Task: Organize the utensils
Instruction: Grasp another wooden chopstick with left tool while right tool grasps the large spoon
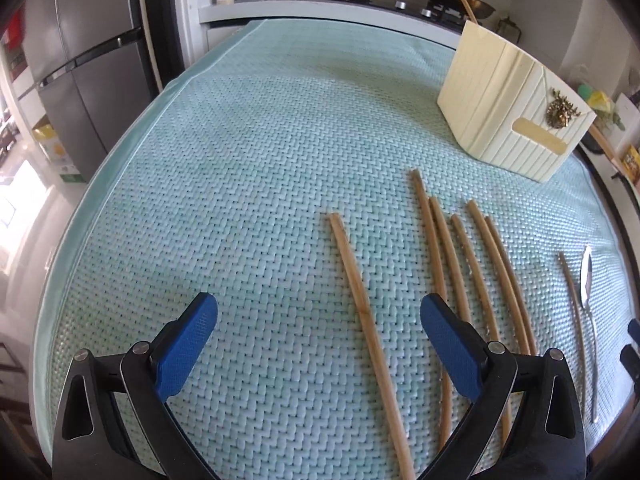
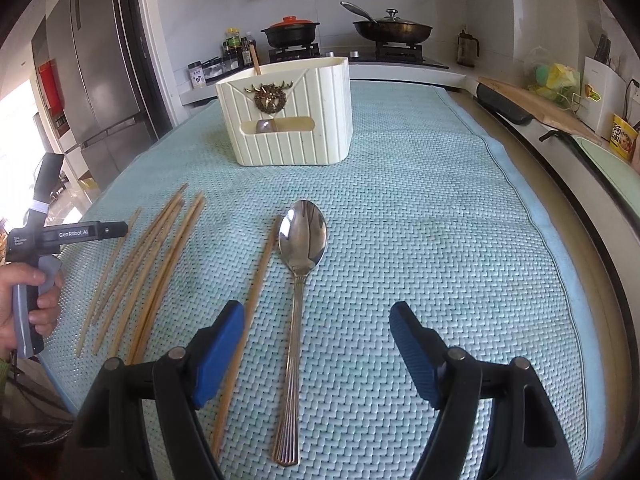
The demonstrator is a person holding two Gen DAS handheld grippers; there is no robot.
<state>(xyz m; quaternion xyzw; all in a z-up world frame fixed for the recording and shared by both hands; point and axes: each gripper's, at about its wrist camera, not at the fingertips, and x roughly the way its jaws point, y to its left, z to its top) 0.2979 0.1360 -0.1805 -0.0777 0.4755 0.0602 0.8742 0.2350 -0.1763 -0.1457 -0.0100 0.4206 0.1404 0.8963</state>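
Note:
Several wooden chopsticks [image 1: 456,264] lie side by side on the teal woven mat [image 1: 240,160]; one chopstick [image 1: 368,328] lies apart, between the fingers of my open left gripper [image 1: 320,320], which hovers over it. A metal spoon [image 2: 298,280] lies bowl-up on the mat with another chopstick [image 2: 256,292] just left of it. My right gripper [image 2: 316,324] stands open above the spoon's handle, touching nothing. A cream ribbed utensil holder [image 2: 292,116] stands farther back, with one chopstick [image 2: 255,60] sticking out and a spoon bowl showing through its slot.
A person's hand [image 2: 24,300] holds the left gripper's handle at the mat's left edge. Behind the mat, a counter carries a stove with a pot [image 2: 290,32] and a pan [image 2: 392,30]. A fridge [image 2: 100,80] stands at the left. A cutting board [image 2: 532,104] lies at the right.

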